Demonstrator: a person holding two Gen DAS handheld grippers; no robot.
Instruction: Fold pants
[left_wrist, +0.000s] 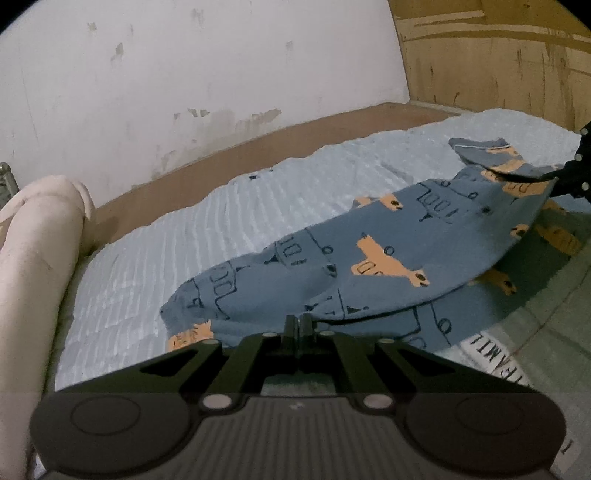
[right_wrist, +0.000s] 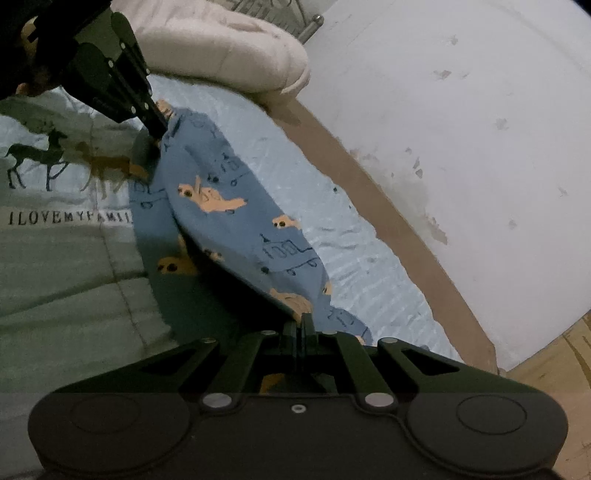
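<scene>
Right now your left gripper (left_wrist: 298, 320) and right gripper (right_wrist: 303, 320) are each pinched fully closed on an edge of the pants (left_wrist: 354, 254), soft blue knit printed with orange shapes and dark outlines. They hang slack between your grippers, draped low over the bed (left_wrist: 184, 236), whose ribbed pale-blue sheet meets a green quilt (right_wrist: 74, 280) with lettering partly covered by the cloth. A puffy pink pillow (left_wrist: 37, 266) is cut off at the frame edge. How far the pants rest on the bed is hard to tell.
</scene>
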